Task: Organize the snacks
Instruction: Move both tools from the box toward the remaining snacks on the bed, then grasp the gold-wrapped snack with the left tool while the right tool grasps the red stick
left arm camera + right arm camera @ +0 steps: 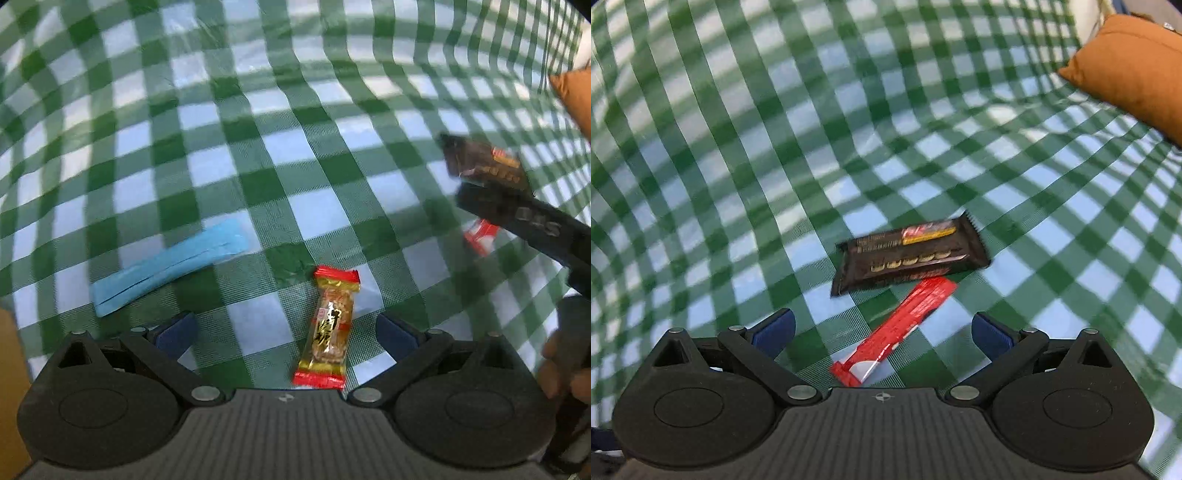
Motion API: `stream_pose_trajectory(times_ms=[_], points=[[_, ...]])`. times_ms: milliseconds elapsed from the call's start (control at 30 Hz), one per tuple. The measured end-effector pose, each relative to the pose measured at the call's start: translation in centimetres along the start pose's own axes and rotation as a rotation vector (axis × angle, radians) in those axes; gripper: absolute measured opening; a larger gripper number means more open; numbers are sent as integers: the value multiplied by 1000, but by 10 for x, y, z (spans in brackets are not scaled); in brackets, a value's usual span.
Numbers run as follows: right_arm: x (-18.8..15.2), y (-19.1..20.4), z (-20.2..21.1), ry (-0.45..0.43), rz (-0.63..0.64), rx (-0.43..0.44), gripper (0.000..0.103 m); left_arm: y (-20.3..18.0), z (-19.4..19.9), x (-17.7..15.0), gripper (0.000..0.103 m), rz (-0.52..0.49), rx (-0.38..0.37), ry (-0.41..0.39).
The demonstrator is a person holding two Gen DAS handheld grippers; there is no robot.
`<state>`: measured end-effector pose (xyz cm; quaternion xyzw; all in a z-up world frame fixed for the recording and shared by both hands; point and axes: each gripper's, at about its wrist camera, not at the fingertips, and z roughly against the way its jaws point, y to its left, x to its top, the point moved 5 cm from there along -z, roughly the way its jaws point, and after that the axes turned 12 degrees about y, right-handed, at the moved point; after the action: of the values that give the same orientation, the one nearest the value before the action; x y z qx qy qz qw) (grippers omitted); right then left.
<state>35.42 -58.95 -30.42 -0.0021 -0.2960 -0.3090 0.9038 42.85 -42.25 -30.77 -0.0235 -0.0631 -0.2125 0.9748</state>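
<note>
A gold and red wrapped snack bar (330,328) lies on the green checked cloth (258,147) between the open fingers of my left gripper (286,328). A light blue packet (168,266) lies to its left. My right gripper (882,332) is open over a red stick packet (897,328), with a dark brown biscuit packet (910,254) lying just beyond it. In the left wrist view the right gripper's body (532,221) shows at the right, beside the brown packet (484,162) and the red packet (480,234).
An orange-brown cushion (1130,70) sits at the far right of the cloth, also in the left wrist view (576,99). A tan surface (9,387) shows at the left edge. The cloth is wrinkled in places.
</note>
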Motion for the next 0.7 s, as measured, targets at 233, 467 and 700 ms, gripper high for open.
stream_pose_trajectory(times_ms=[233, 467, 700], points=[[-20, 8, -4, -104, 106, -110, 37, -7, 17, 2, 32, -48, 35, -92], [-24, -2, 28, -129, 51, -61, 15, 7, 45, -7, 23, -7, -8, -101], [-42, 7, 116, -216, 69, 36, 15, 26, 131, -46, 23, 23, -90, -210]])
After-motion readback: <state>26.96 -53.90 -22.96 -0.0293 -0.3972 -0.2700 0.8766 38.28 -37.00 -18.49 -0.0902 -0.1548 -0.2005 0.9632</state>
